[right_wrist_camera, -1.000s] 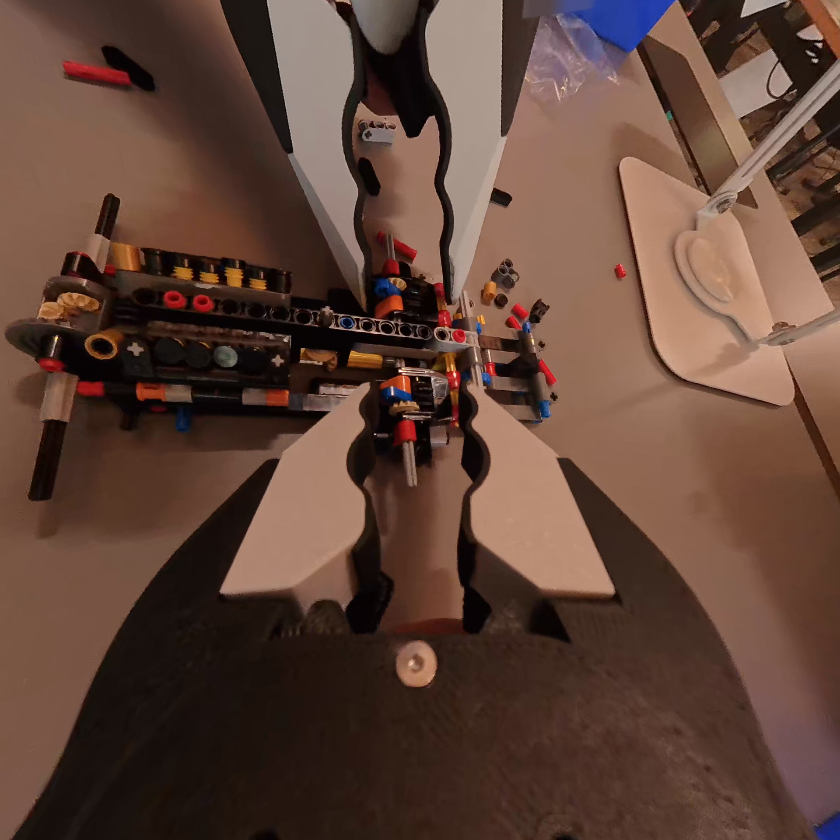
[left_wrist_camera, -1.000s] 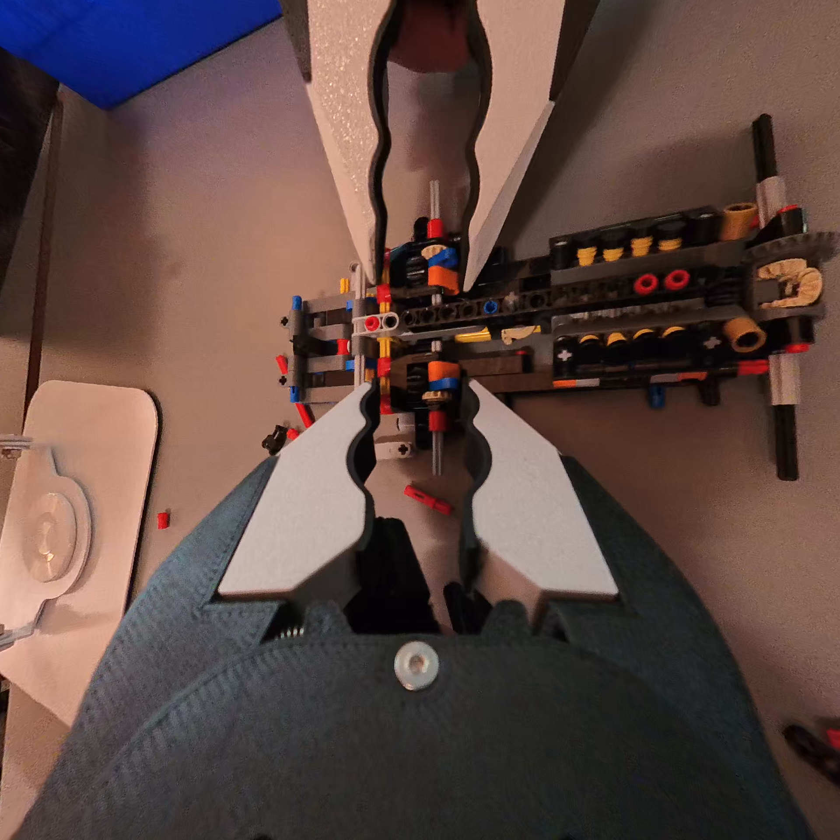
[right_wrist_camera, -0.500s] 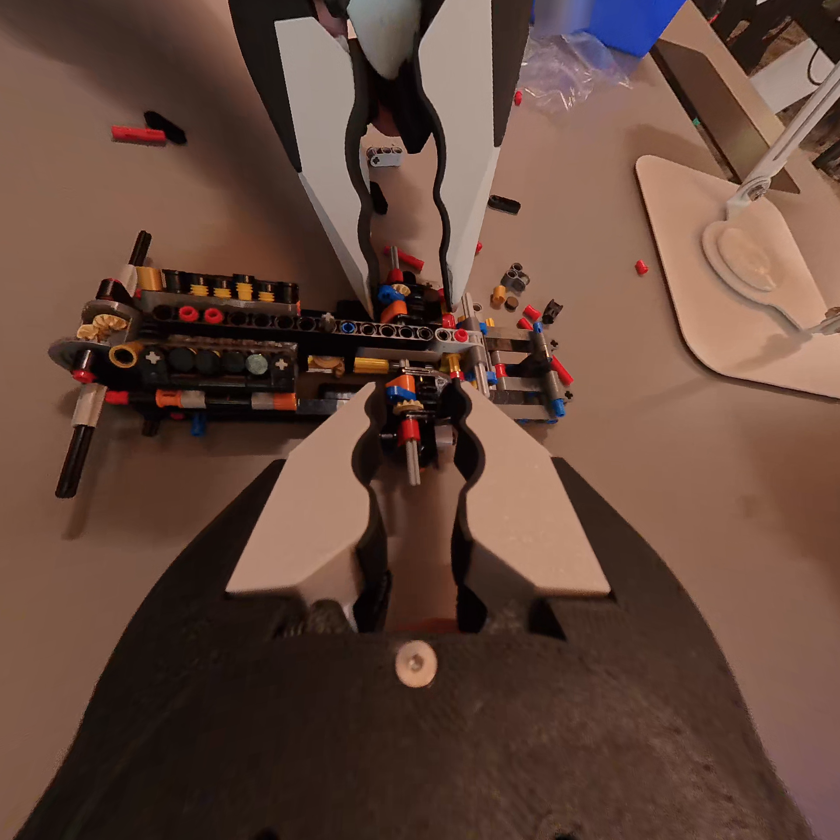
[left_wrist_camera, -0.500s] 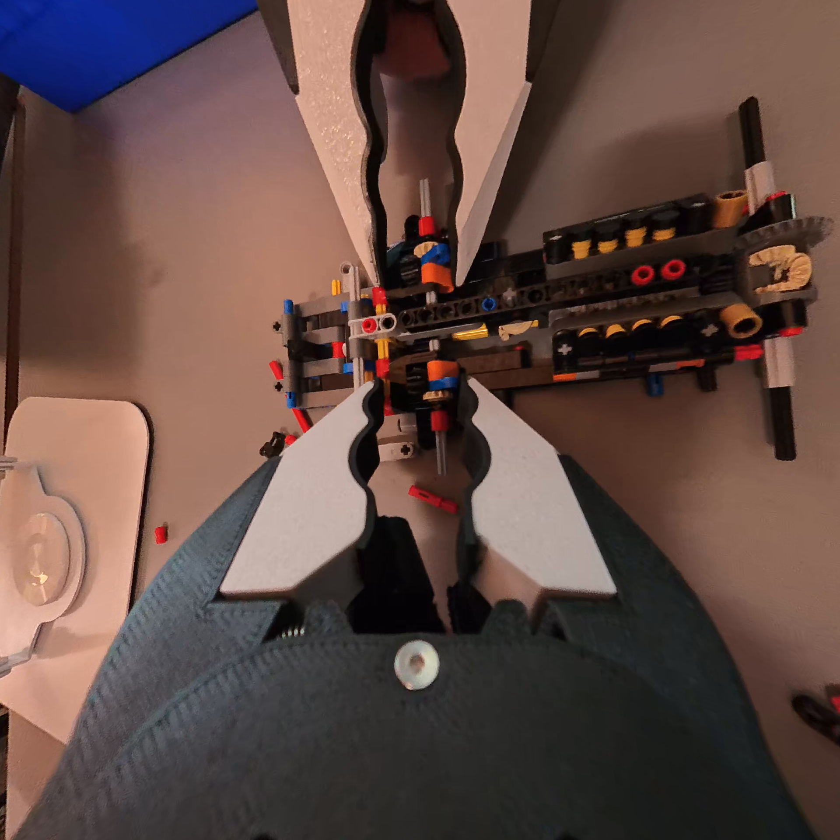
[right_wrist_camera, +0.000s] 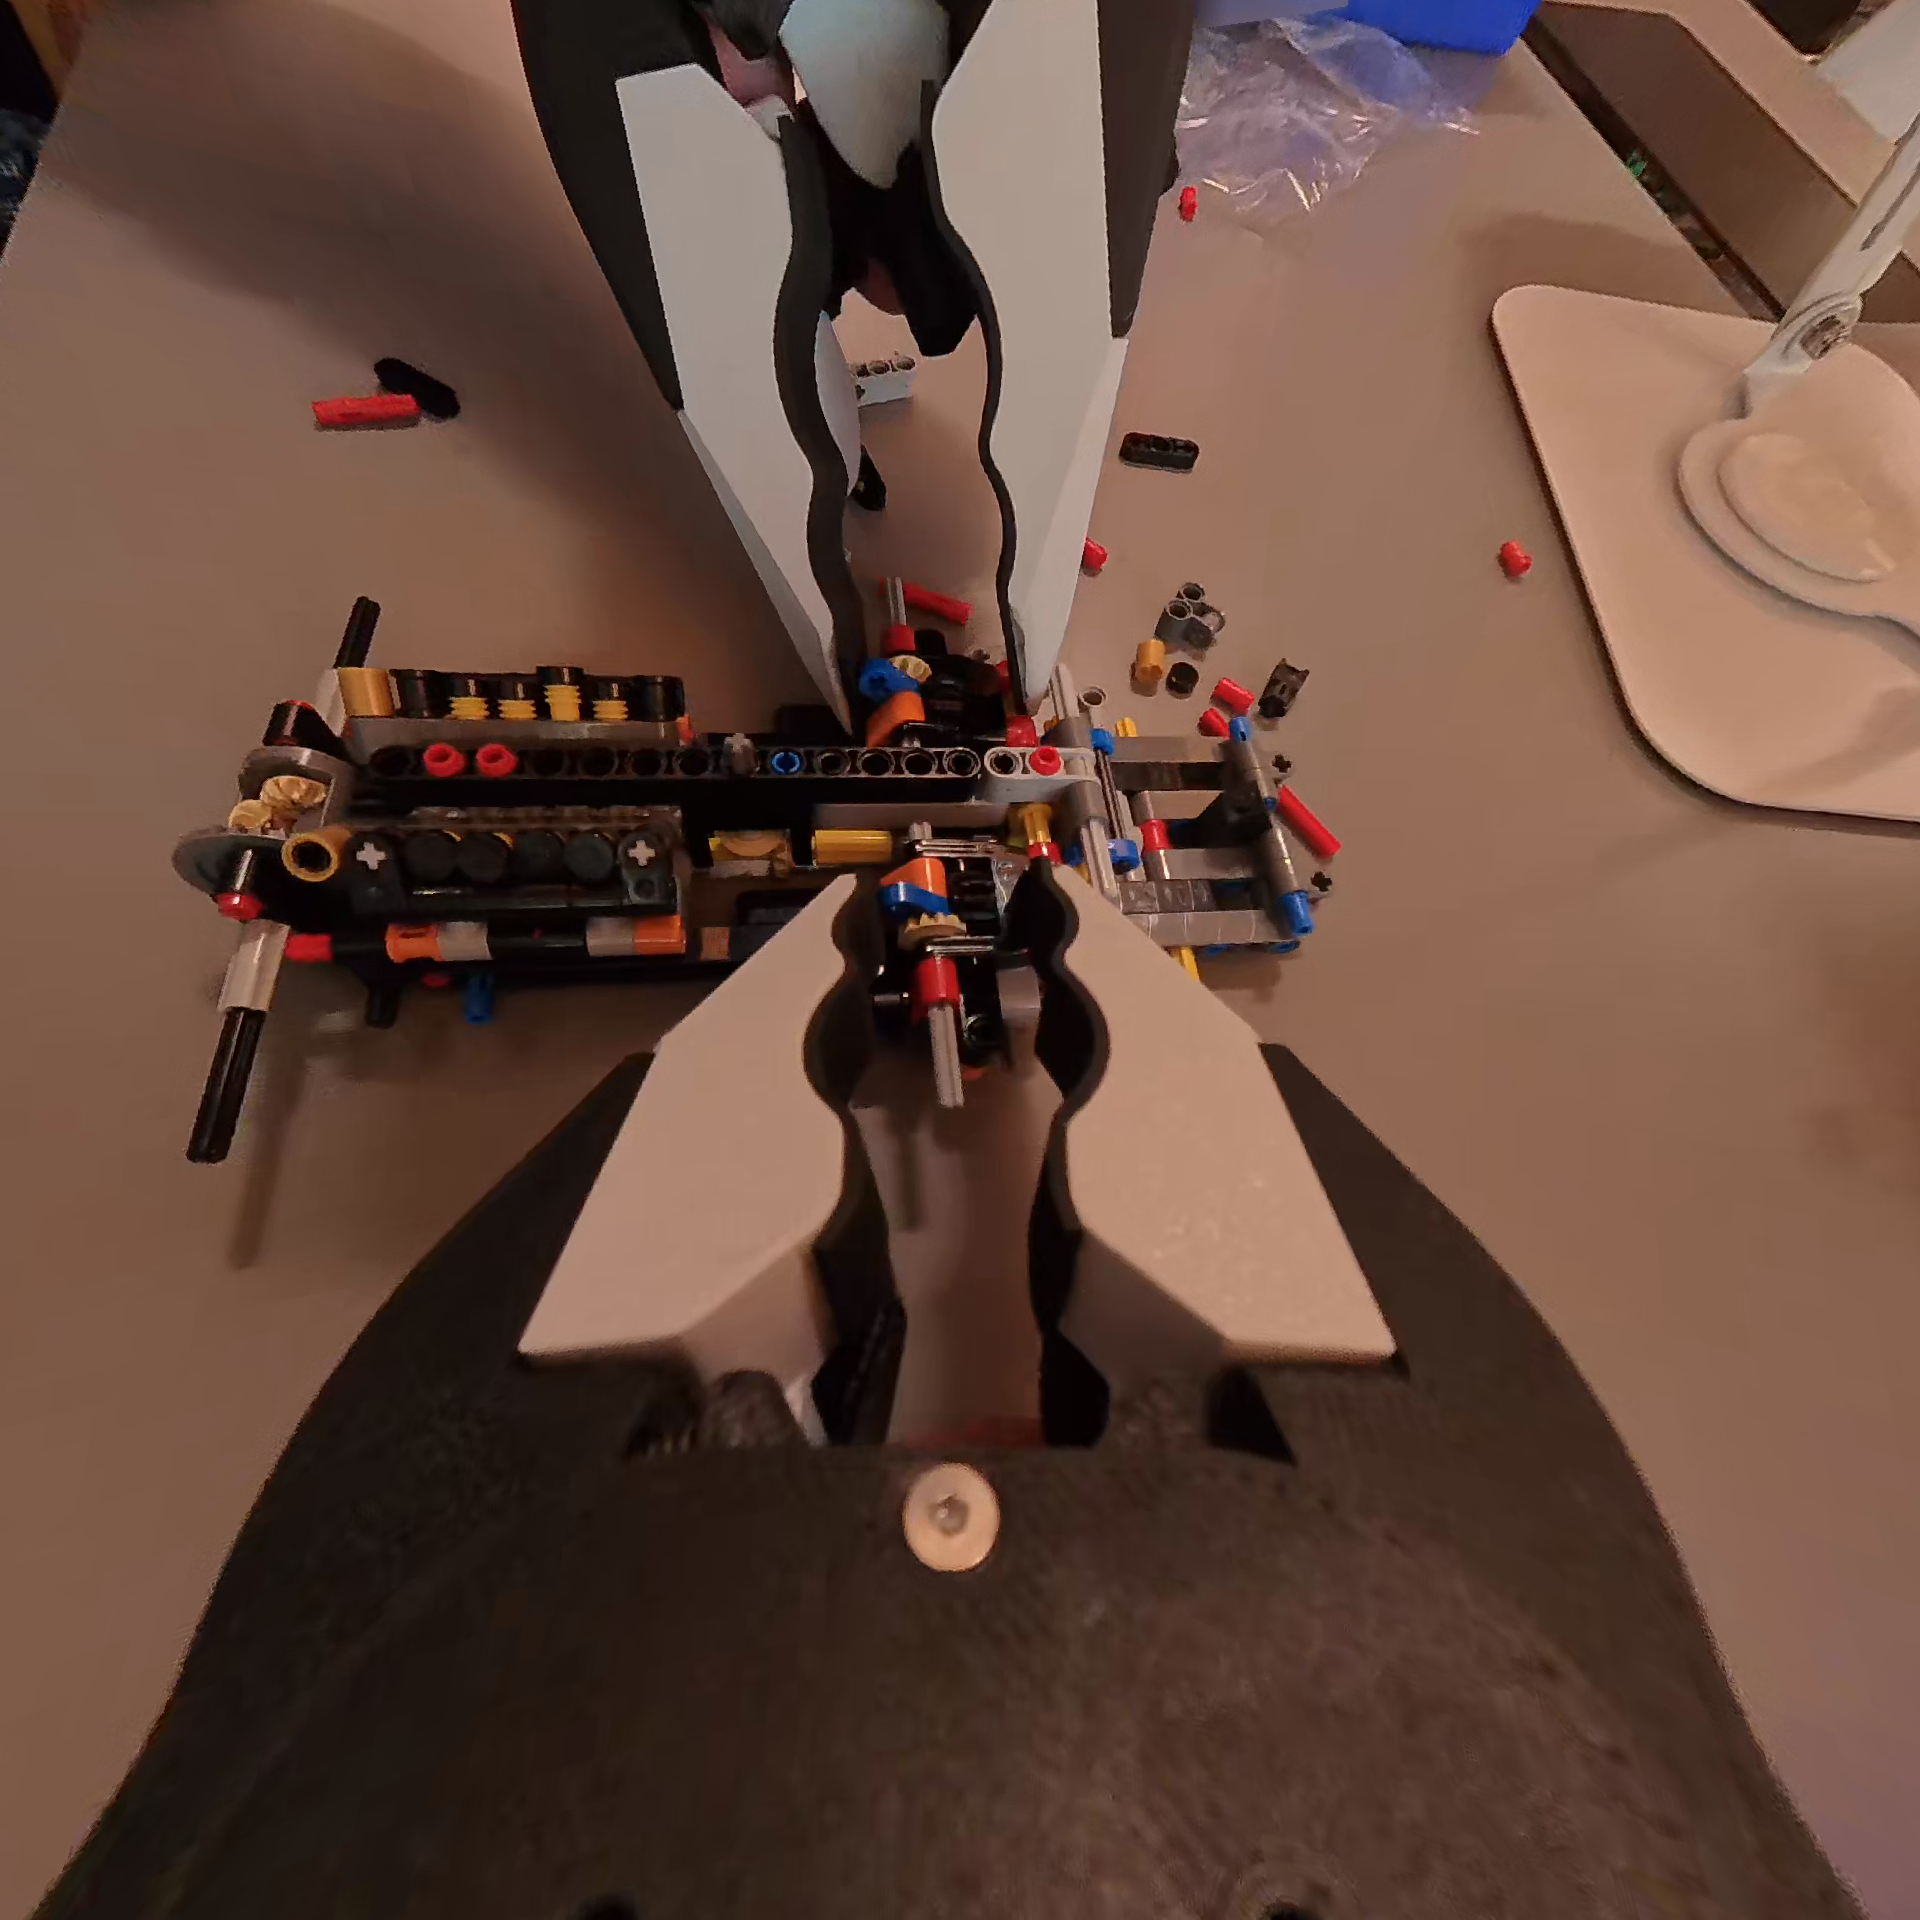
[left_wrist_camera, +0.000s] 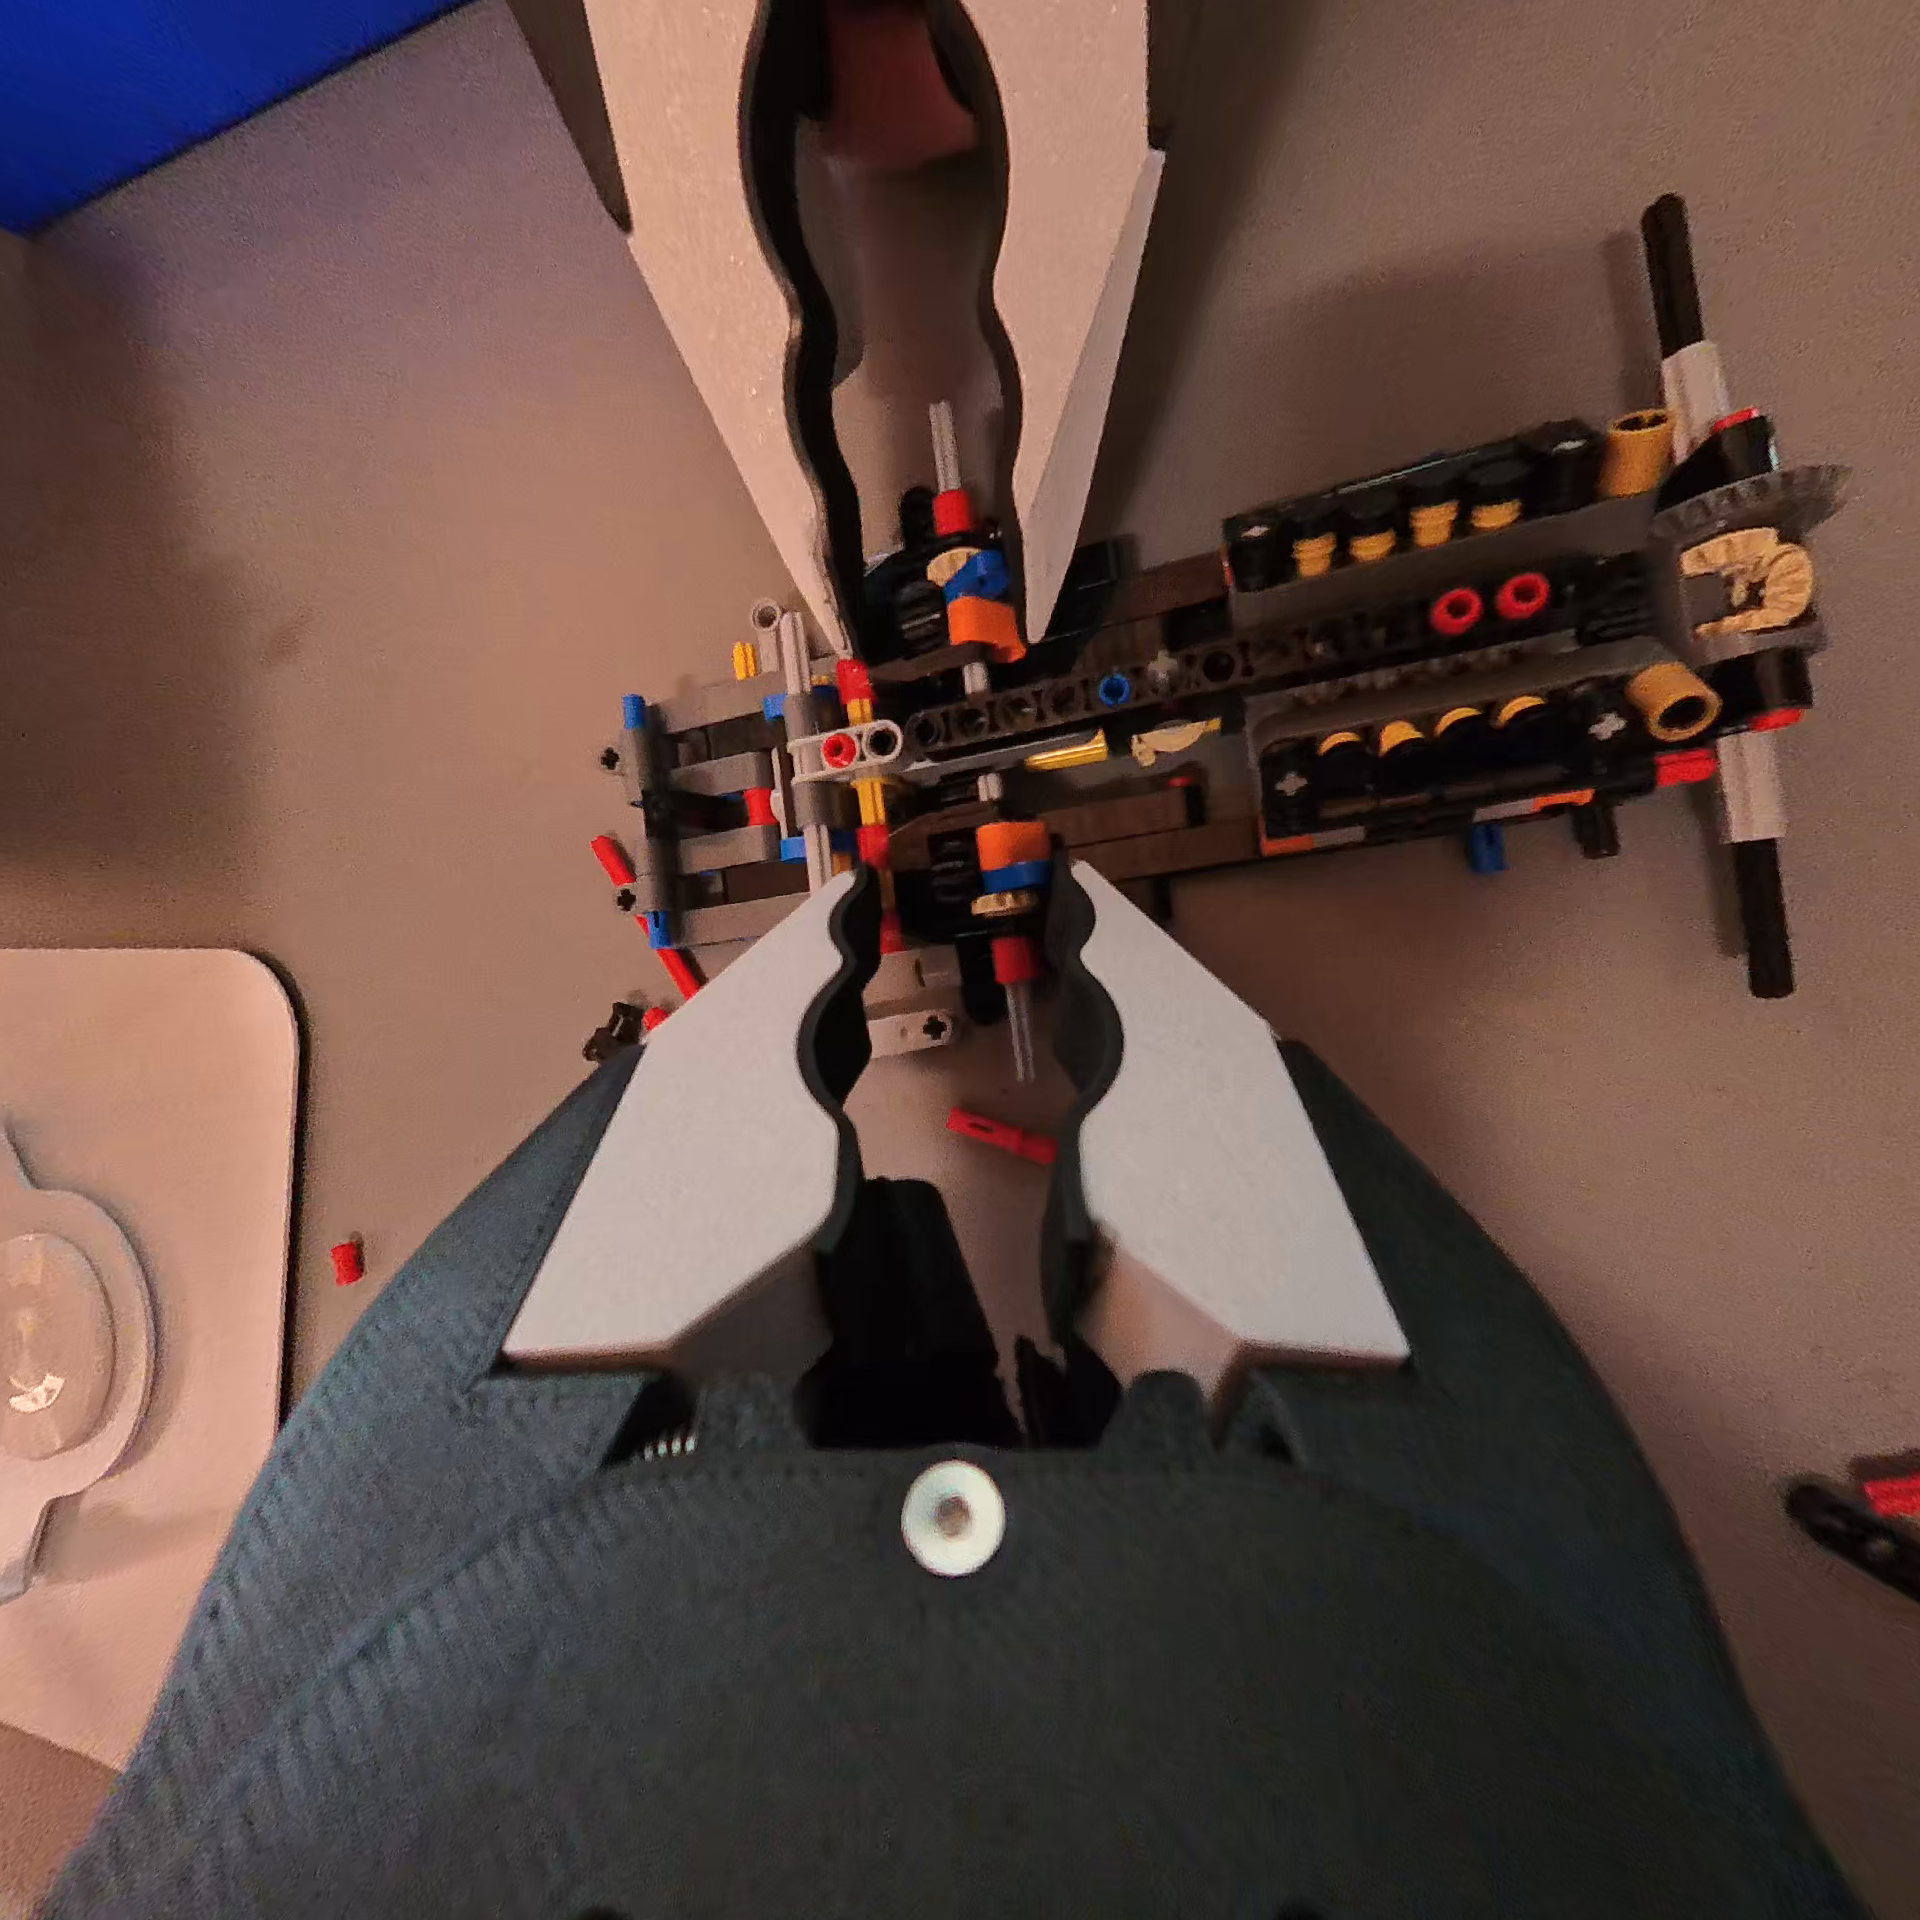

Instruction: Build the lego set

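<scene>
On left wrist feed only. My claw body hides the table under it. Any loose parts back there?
Observer: Yes. A short black beam lies beside the left claw, apart from the lego model.
Operator: Anything near the frame end?
Observer: A small scatter on the table: a grey connector, a yellow bush and a red pin, all loose.
Operator: Further out?
Observer: A crumpled clear plastic bag lies behind the left claw, next to the blue box.
</scene>
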`<state>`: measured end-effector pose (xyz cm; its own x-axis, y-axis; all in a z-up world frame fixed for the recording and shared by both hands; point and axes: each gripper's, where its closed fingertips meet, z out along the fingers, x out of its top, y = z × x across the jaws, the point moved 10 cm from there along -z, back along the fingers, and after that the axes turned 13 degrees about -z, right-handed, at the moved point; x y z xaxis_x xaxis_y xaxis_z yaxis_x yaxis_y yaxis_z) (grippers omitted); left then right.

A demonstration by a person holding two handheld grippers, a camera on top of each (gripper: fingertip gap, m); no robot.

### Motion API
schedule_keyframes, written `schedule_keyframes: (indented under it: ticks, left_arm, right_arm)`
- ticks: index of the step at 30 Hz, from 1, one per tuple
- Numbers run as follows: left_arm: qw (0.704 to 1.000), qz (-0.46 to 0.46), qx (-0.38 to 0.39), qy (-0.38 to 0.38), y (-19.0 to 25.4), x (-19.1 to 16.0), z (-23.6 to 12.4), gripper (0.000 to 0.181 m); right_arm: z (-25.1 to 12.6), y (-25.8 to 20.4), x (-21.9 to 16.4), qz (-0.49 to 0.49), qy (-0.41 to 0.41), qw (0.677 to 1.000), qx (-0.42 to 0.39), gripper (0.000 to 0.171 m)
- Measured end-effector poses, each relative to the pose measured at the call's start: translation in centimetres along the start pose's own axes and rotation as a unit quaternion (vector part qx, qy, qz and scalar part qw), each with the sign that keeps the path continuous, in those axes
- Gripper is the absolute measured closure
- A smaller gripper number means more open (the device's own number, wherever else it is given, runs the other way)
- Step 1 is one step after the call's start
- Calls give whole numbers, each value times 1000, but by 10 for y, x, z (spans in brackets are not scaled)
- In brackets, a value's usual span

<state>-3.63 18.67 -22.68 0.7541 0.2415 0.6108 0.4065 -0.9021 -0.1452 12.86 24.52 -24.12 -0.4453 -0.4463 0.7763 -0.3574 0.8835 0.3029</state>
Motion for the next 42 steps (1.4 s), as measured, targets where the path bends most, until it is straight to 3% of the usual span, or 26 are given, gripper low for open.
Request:
schedule_keyframes:
  ticks: [8, 17, 25, 42]
  left_arm:
    - [1000, -2, -17, -1, -3, 0, 0, 150]
    - [999, 32, 13, 16, 5, -5, 0, 148]
    - [998, 51, 0, 24, 1, -6, 0, 149]
    - [998, 58, -2, 39, 1, -9, 0, 149]
  right_arm:
    - [0, -1, 1, 0, 2, 1000, -3, 146]
    - [-13, -13, 13, -84, 15, 996, -20, 143]
    - [-7, -17, 14, -186, -77, 980, -2, 149]
    - [-7, -27, 13, -242, -80, 967, -30, 153]
